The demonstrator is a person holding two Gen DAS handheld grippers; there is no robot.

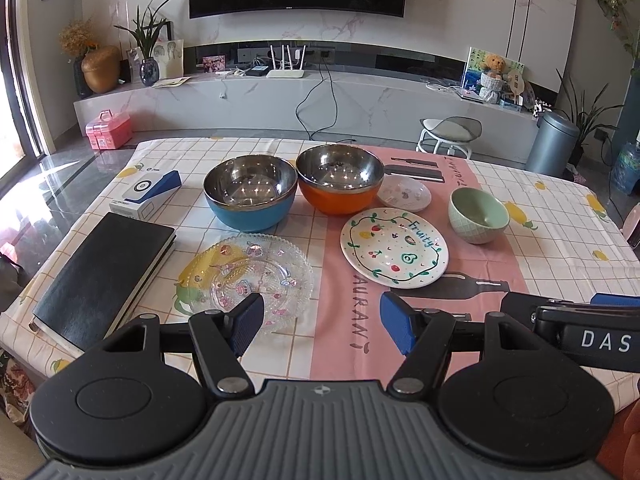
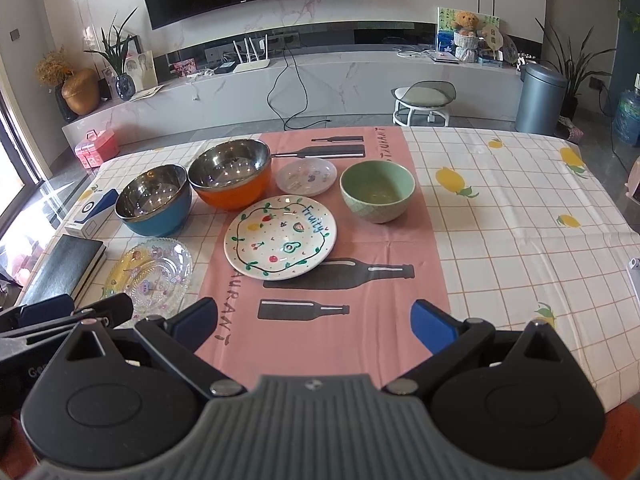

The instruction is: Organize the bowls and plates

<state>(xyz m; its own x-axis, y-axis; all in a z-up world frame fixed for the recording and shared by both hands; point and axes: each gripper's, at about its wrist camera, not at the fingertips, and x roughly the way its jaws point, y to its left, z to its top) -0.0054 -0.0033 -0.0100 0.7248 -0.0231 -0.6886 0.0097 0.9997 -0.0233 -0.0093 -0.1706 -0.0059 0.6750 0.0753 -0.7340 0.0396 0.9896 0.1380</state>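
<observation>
On the table stand a blue steel bowl (image 1: 250,196) (image 2: 154,202), an orange steel bowl (image 1: 340,180) (image 2: 230,174), a green ceramic bowl (image 1: 478,216) (image 2: 377,191), a white "Fruity" plate (image 1: 394,252) (image 2: 280,237), a small white plate (image 1: 405,193) (image 2: 307,176) and a clear glass plate (image 1: 250,276) (image 2: 154,276). My left gripper (image 1: 322,322) is open and empty, above the near table edge in front of the glass plate. My right gripper (image 2: 312,324) is open and empty, over the pink runner in front of the Fruity plate.
A black notebook (image 1: 104,276) (image 2: 64,270) and a white-blue box (image 1: 146,194) (image 2: 94,210) lie at the table's left. The checked tablecloth (image 2: 520,220) stretches bare to the right. The right gripper's body (image 1: 576,332) shows at the left wrist view's right edge.
</observation>
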